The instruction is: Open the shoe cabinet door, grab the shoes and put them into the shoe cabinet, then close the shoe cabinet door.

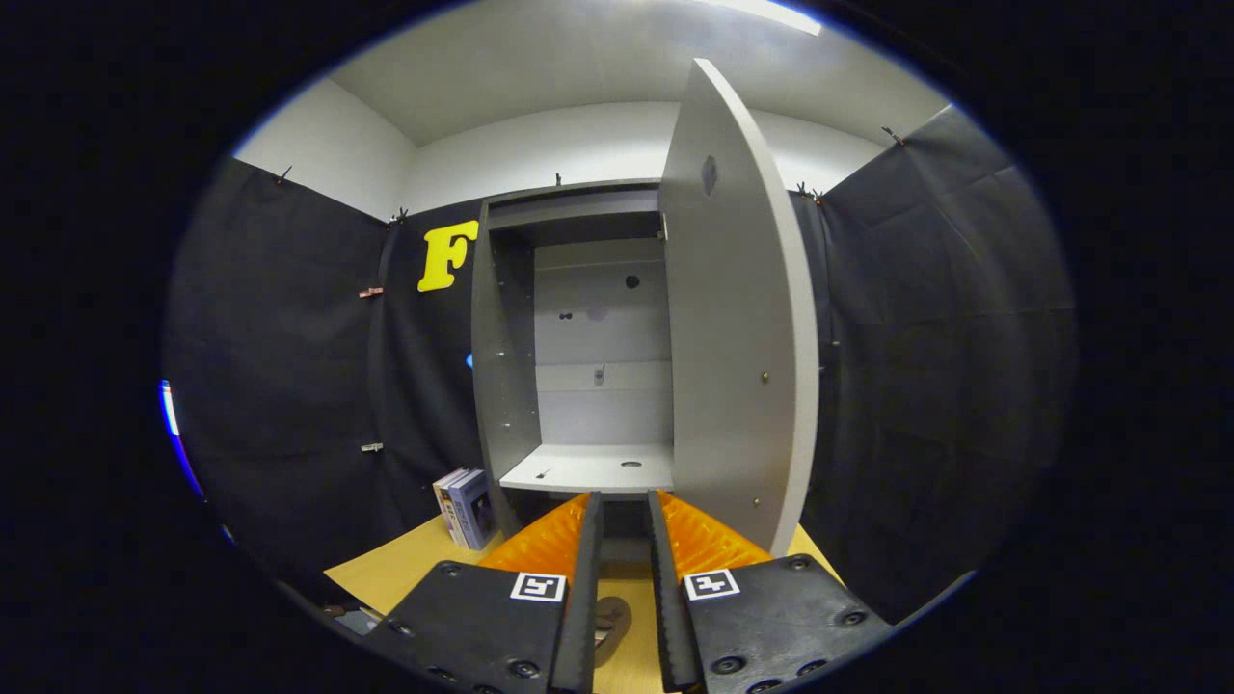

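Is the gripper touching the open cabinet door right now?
Apart. In the gripper view the gripper points at the shelf, and the door stands clear of the fingers, with nothing between them.

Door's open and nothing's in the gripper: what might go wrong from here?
1. The door stands edge-on just right of the gripper; a sideways swing may knock it.
2. The fingers stand a little apart with nothing between them, and no shoe is in sight, so the cabinet may get closed empty.
3. The boxes left of the cabinet could be bumped.
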Available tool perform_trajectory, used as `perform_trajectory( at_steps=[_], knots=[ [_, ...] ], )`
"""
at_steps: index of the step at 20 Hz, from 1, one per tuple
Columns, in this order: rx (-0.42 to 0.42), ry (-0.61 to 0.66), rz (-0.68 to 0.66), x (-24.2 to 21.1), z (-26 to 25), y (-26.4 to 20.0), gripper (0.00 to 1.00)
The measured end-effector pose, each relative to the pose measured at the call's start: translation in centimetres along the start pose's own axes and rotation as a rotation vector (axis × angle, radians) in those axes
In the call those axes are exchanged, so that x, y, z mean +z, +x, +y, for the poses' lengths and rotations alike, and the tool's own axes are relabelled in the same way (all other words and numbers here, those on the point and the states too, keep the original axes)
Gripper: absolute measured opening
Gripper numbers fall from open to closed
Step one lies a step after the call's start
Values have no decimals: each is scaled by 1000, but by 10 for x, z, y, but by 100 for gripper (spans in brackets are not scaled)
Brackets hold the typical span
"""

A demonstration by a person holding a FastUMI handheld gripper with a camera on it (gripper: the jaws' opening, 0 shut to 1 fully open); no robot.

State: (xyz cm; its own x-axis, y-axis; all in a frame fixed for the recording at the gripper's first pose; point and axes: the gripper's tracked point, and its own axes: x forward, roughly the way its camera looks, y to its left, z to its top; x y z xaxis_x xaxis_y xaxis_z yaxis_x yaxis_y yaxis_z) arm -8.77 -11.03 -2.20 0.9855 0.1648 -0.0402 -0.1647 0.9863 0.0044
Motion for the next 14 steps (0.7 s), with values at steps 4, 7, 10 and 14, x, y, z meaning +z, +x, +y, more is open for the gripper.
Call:
perform_trajectory(
  at_steps=[4,7,10,14],
  knots=[
    [40,22,40,-35,20,9,30],
    [67,43,92,-70,33,20,30],
    [55,30,137,-109,41,35,30],
    [41,-4,248,-173,59,58,30]
  ],
)
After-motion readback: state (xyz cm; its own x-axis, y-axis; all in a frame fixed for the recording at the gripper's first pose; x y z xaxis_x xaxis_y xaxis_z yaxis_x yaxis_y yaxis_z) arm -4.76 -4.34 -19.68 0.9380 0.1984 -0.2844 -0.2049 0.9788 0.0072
